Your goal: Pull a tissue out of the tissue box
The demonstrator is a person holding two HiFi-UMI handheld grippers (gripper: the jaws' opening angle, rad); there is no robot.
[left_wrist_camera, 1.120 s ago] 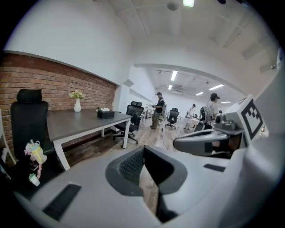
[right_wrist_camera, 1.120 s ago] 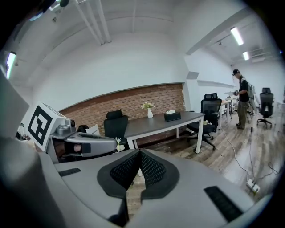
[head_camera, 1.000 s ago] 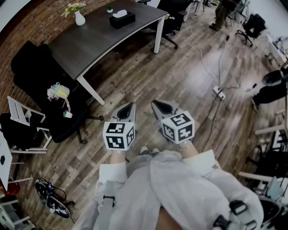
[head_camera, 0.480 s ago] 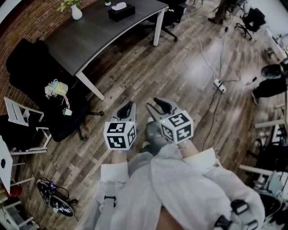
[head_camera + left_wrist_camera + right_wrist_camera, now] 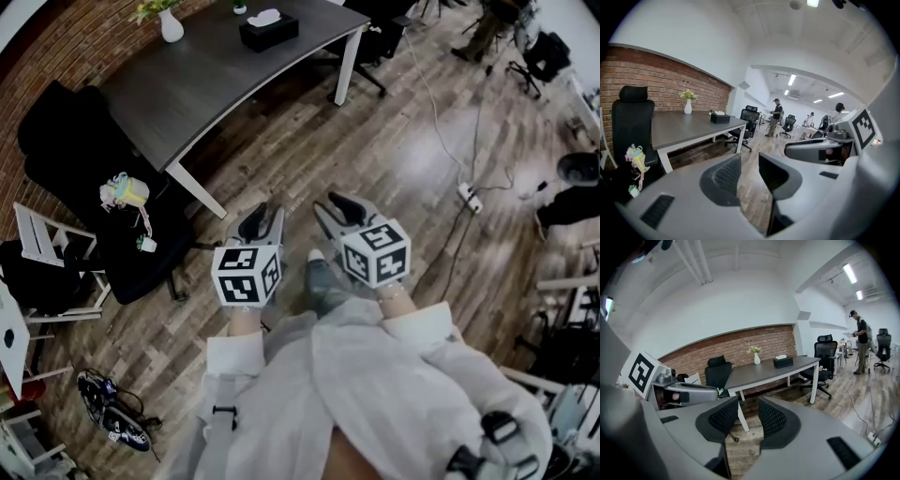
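A black tissue box (image 5: pixel 268 31) with a white tissue poking out stands at the far end of a dark table (image 5: pixel 197 80), well away from both grippers. The left gripper view shows the tissue box (image 5: pixel 720 118) small beyond the jaws, and the right gripper view has the tissue box (image 5: pixel 783 362) beside a white vase (image 5: pixel 756 359). My left gripper (image 5: pixel 263 220) (image 5: pixel 749 161) is open over the wooden floor, its jaws having just opened, with nothing between them. My right gripper (image 5: pixel 337 208) (image 5: pixel 747 404) is open too, opened within the last second, and holds nothing.
A black office chair (image 5: pixel 131 234) with small items hanging on it stands between me and the table's near leg (image 5: pixel 197 192). A white folding chair (image 5: pixel 37 239) is at left. A power strip (image 5: pixel 469 197) and cable lie on the floor at right. More chairs stand beyond the table.
Both grippers were shut a second ago. The right one opened first, then the left. A foot has come forward between them, and the table now sits slightly further right in view.
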